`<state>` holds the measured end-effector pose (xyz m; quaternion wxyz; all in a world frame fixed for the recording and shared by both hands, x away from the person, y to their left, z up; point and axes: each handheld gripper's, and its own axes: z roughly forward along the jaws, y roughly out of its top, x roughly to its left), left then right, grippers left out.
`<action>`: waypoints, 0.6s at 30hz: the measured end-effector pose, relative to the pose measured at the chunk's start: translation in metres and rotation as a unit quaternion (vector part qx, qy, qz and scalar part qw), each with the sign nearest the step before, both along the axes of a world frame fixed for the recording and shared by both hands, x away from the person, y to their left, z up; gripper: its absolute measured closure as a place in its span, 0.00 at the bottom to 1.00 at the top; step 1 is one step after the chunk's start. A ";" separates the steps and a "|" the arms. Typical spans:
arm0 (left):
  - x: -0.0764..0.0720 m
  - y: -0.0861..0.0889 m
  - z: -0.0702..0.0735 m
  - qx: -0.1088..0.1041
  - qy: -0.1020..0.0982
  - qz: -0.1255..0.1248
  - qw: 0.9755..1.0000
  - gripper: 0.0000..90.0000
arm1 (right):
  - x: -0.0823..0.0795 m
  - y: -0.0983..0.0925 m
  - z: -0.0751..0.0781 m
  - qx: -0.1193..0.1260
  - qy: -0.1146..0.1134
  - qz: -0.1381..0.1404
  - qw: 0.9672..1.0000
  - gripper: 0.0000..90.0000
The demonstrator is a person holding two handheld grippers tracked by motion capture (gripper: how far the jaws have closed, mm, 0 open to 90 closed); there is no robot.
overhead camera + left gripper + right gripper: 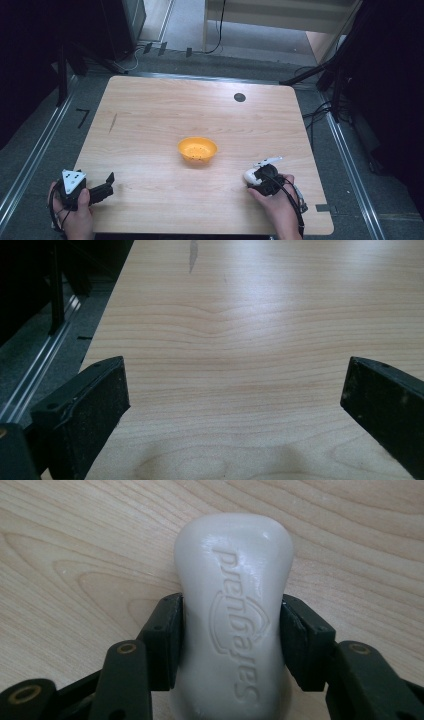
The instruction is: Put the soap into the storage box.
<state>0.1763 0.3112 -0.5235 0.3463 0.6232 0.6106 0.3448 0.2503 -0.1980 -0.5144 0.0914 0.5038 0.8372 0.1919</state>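
A white bar of soap [232, 610] with raised lettering lies on the wooden table, and my right gripper [231, 637] is shut on it, both pads pressing its narrow waist. From above, the soap [249, 176] peeks out to the left of the right gripper [262, 179] near the table's front right. An orange bowl [197, 150] with small holes sits at the table's middle, apart from both grippers. My left gripper [106, 186] rests at the front left corner, and its own view shows the jaws [235, 400] wide open over bare wood.
The wooden table [150, 115] has a small dark round mark [239, 97] near its far right edge. Grey floor with metal rails runs along both sides. Dark stands and cables crowd the far left and right.
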 end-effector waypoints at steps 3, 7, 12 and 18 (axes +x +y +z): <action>0.000 0.000 0.000 -0.001 0.000 0.000 1.000 0.00 | 0.001 0.000 0.001 -0.004 0.002 0.004 1.000 0.55; 0.000 0.000 0.000 -0.003 -0.001 0.000 1.000 0.00 | 0.001 0.000 0.001 -0.001 0.000 0.010 1.000 0.56; 0.000 0.001 0.000 -0.004 0.000 0.000 1.000 0.00 | 0.001 -0.002 0.001 -0.003 0.004 0.026 1.000 0.56; 0.000 0.000 0.000 -0.002 0.000 -0.001 1.000 0.00 | 0.001 -0.002 0.007 -0.001 0.000 0.044 0.999 0.56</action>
